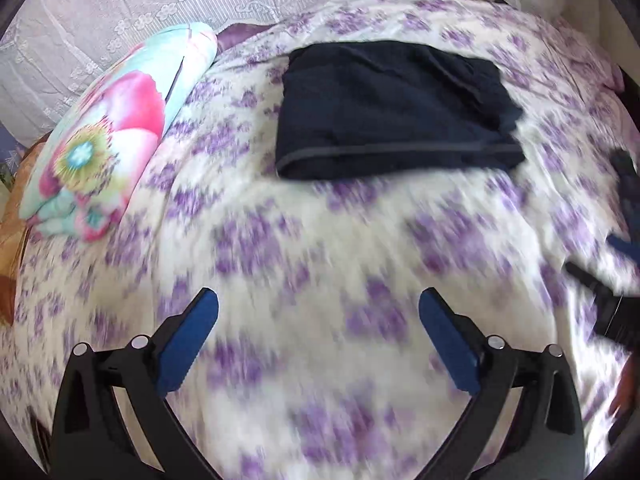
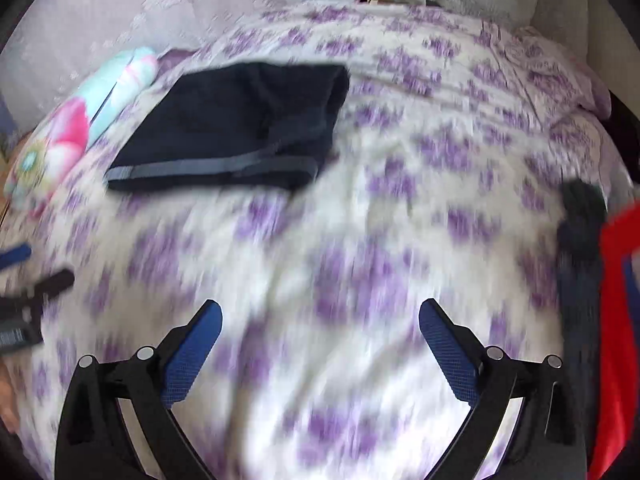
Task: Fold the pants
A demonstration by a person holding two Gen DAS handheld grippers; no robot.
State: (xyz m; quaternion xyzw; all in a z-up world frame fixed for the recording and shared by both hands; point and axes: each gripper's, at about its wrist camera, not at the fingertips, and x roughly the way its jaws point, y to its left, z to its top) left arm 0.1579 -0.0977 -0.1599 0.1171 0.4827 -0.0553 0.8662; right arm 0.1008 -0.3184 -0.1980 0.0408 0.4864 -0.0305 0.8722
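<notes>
The dark navy pants [image 1: 396,112] lie folded into a compact rectangle on the bed, with a grey band along the near edge; the right wrist view shows the same pants [image 2: 236,128] at upper left. My left gripper [image 1: 318,304] stands open over bare bedspread, well short of the pants, nothing between its blue pads. My right gripper [image 2: 320,308] is likewise open and empty, to the right of and nearer than the pants. Each gripper shows at the other view's edge: the right one [image 1: 616,280] and the left one [image 2: 24,280]. Both views are motion-blurred.
A white bedspread with purple flowers [image 1: 320,240] covers the bed. A bright floral pillow [image 1: 116,132] lies left of the pants. Lace fabric [image 1: 120,12] hangs behind. A dark garment [image 2: 580,240] and red fabric [image 2: 616,320] sit at the right edge.
</notes>
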